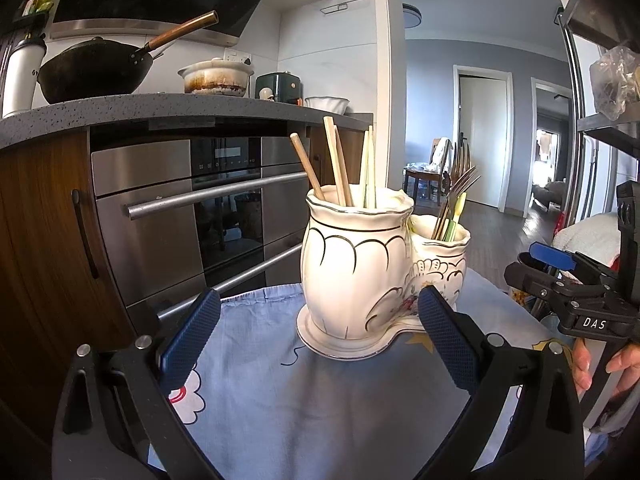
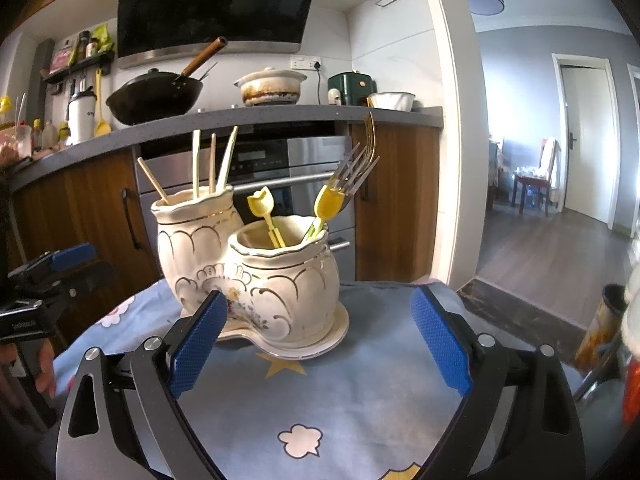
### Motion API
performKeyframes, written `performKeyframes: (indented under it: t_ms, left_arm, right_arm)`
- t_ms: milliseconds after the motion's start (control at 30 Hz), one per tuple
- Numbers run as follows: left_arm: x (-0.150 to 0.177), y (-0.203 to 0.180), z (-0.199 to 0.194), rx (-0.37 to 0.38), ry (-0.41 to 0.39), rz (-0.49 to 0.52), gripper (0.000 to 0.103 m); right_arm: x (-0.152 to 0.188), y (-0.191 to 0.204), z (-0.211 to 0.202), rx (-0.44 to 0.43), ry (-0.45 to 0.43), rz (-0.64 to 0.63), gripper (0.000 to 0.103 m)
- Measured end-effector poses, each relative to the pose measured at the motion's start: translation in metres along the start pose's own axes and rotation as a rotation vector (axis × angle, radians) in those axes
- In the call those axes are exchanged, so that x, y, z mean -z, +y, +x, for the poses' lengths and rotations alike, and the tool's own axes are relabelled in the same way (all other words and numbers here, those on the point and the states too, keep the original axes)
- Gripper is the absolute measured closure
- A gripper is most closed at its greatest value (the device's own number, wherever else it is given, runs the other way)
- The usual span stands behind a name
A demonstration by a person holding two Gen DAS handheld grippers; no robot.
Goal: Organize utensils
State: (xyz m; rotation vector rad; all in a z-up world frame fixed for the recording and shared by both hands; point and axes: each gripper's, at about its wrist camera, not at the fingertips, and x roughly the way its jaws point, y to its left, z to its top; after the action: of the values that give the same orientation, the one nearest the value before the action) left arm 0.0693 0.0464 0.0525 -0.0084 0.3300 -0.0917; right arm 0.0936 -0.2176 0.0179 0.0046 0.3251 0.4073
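Note:
A white ceramic double holder (image 1: 352, 264) (image 2: 256, 280) stands on a blue cloth. Its taller jar holds several chopsticks (image 1: 340, 164) (image 2: 204, 164). The shorter jar (image 2: 288, 276) holds several metal forks (image 1: 456, 188) (image 2: 356, 168) and yellow tulip-topped picks (image 2: 262, 204). My left gripper (image 1: 320, 336) is open just in front of the holder, nothing between its fingers. My right gripper (image 2: 320, 336) is open too, near the shorter jar, empty. In the left wrist view the right gripper (image 1: 560, 276) shows at the right edge, held by a hand (image 1: 600, 364).
The blue cloth (image 1: 288, 400) (image 2: 360, 408) with cloud and star prints covers a small table. Behind stands a kitchen counter (image 1: 160, 108) with a wok (image 2: 156, 96), a pot (image 2: 272, 86) and an oven (image 1: 192, 208) below. A metal shelf (image 1: 592, 80) stands at the right.

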Motion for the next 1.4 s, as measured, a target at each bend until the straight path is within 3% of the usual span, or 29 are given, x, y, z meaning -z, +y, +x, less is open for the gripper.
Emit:
performKeyframes:
  t_ms: [1400]
  left_arm:
    - [0.0000, -0.0007, -0.0003, -0.009, 0.002, 0.003, 0.006]
  right_arm:
    - [0.0005, 0.0002, 0.0006, 0.001, 0.002, -0.003, 0.010]
